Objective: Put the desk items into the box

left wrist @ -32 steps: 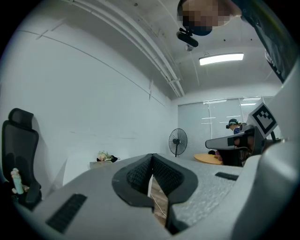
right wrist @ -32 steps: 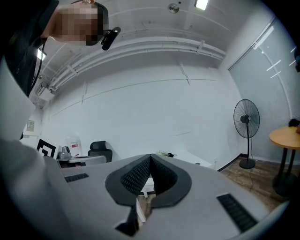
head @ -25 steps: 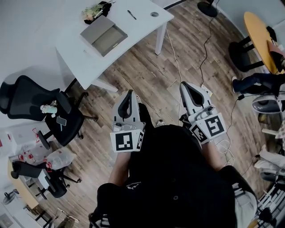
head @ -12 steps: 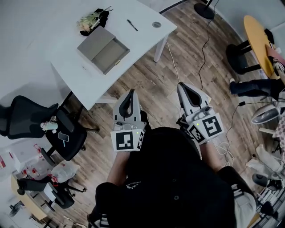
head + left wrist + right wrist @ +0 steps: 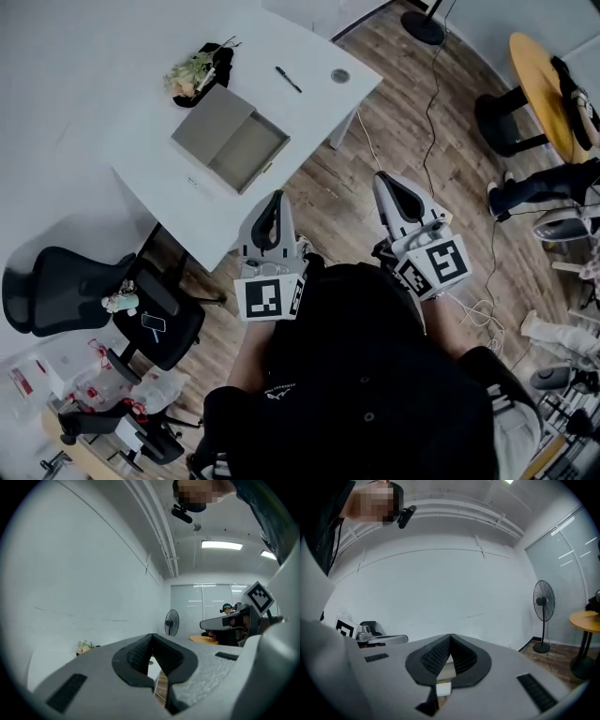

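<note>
- Head view: the white desk (image 5: 281,108) stands up and to the left, across a strip of wooden floor (image 5: 319,192) from the person.
- On the desk the box (image 5: 246,153) lies open and empty. A bunch of flowers (image 5: 192,70) sits just beyond its far corner. A pen (image 5: 289,80) and a small round item (image 5: 340,76) lie apart from it, toward the desk's right end.
- The left gripper (image 5: 274,196) and the right gripper (image 5: 382,178) are held side by side close to the body, both over the floor. The left one's tips point toward the near desk edge, with the box beyond and to the left of them. The right one is farther from the box, and the pen and round item are beyond it, up and to the left.
- Only this view shows the box, the pen and the black office chair (image 5: 75,295) at lower left.
- Left gripper view: the jaws meet at their tips and hold nothing. Past them are a white wall, the flowers low at the left, a standing fan (image 5: 172,622) and a round wooden table (image 5: 206,639). The right gripper shows at the right edge. The box is not in sight.
- Right gripper view: its jaws are also tip to tip and hold nothing. It faces the same white wall, with the fan at the right and the left gripper at the left edge.
</note>
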`<state>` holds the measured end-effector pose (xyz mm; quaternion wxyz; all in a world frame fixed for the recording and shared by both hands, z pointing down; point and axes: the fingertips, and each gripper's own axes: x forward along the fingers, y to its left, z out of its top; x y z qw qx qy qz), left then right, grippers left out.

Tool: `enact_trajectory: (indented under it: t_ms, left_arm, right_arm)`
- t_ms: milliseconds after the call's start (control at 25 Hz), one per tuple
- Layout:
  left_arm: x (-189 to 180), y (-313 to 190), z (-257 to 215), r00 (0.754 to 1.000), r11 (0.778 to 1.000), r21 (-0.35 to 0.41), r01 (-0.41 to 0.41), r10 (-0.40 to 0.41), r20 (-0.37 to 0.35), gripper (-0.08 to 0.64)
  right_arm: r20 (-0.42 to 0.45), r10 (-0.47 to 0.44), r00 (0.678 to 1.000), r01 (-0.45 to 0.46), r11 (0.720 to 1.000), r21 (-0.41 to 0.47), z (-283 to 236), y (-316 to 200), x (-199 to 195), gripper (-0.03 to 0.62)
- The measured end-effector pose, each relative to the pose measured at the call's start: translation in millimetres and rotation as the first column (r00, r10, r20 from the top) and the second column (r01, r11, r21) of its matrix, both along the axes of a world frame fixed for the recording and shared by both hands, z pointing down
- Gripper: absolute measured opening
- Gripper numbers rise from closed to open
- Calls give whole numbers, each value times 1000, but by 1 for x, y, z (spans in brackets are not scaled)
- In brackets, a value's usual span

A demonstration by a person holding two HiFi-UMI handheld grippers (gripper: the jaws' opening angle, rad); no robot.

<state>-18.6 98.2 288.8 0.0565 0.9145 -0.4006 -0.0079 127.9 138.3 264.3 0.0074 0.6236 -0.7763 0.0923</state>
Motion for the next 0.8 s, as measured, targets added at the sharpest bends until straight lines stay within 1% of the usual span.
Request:
enact_trajectory:
  t_ms: [160, 400, 600, 800]
  left_arm:
    - [-10, -28, 1, 1000, 1000, 6, -12, 12, -1, 8]
    - [-19, -52, 5, 1000, 1000, -12, -7, 7, -16, 8]
    - [-26, -73, 12, 1000, 999, -35, 21, -22, -21, 8]
    - [-29, -95, 14, 997, 997, -29, 70, -70, -9, 8]
  right_arm:
    - [-1, 24, 1000, -24, 1000, 6, 1, -29, -8, -2]
    - [0, 12, 1000, -12, 1000, -26, 6, -61, -17, -2]
    - [-2, -4, 1000, 4, 998, -62, 13, -91, -18, -2]
    - [-6, -49, 999, 49, 996, -78, 20, -123, -13, -2]
